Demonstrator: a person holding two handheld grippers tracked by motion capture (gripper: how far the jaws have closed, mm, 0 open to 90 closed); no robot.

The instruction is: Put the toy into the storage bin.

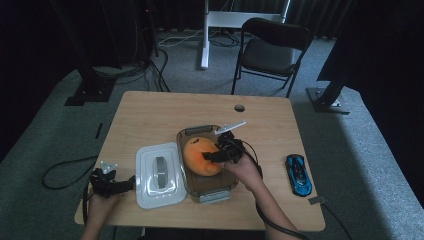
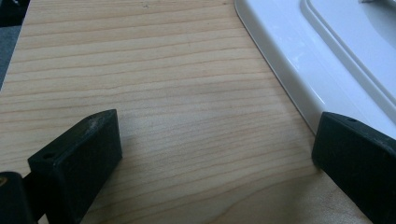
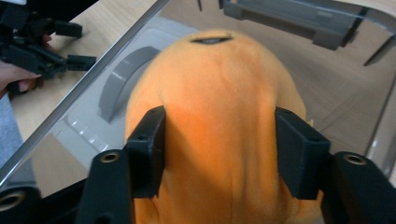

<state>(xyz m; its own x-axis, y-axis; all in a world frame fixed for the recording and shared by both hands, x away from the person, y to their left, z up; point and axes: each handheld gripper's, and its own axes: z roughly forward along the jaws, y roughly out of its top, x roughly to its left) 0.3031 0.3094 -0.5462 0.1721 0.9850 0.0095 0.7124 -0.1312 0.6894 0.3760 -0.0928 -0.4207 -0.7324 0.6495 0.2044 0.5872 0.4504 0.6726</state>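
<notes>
An orange plush toy [image 1: 200, 157] [image 3: 219, 116] lies in a clear plastic container [image 1: 212, 192] at the middle of the wooden table. My right gripper [image 1: 210, 156] [image 3: 219, 149] reaches over it from the right, one pad on each flank, both sunk a little into the soft sides. The container's white lid [image 1: 157, 175] [image 2: 336, 51], with a grey handle, lies flat just left of the container. My left gripper [image 1: 125, 183] [image 2: 215, 154] rests low on the table at the lid's left edge, jaws wide apart with bare wood between them.
A blue toy car [image 1: 298, 174] sits near the table's right edge. A cable hole [image 1: 239, 107] is at the table's far side. A black folding chair [image 1: 272, 50] stands on the floor beyond the table.
</notes>
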